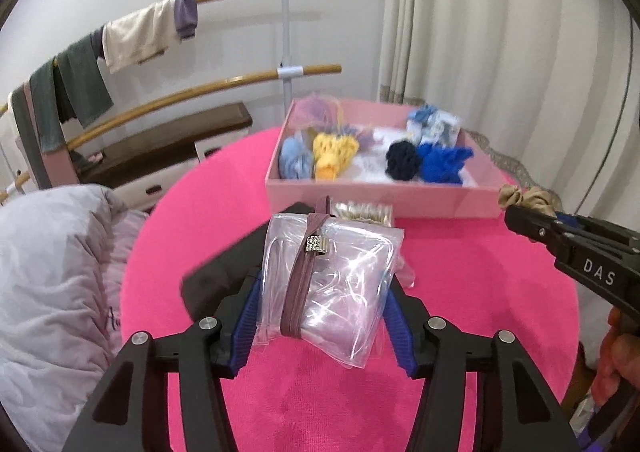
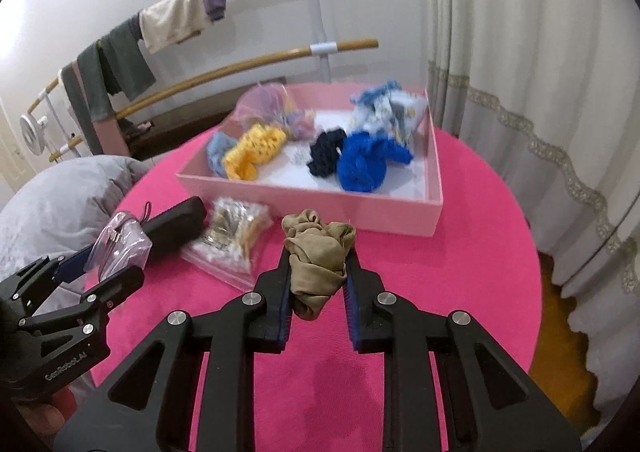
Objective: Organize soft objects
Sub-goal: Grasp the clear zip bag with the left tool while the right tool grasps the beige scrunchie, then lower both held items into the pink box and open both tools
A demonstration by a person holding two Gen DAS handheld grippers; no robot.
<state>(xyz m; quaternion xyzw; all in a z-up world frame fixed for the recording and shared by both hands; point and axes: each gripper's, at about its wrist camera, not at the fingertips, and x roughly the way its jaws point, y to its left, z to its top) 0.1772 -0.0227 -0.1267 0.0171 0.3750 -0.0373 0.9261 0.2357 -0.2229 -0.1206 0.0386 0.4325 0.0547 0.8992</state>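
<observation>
Both jaws clamped: left gripper point(image 1: 324, 280) on clear pouch point(image 1: 332, 276), right gripper point(image 2: 318, 272) on tan scrunchie point(image 2: 318, 252), both above table point(image 2: 480, 252) near box point(image 2: 360, 216) front edge; scrunchie light, squashy, grip mid-bunch; pouch slick, crinkly, may slip.

— What is everything sitting on?

— A round table under a bright pink fuzzy cloth point(image 2: 460, 292).

— And directly on it, from where I hold my grippers?

— At the far side, a shallow pale pink cardboard box point(image 2: 312, 208). In front of that box, a clear plastic bag of beige and white bits point(image 2: 230, 240), and just beside the bag, a long black case point(image 2: 176, 226).
</observation>
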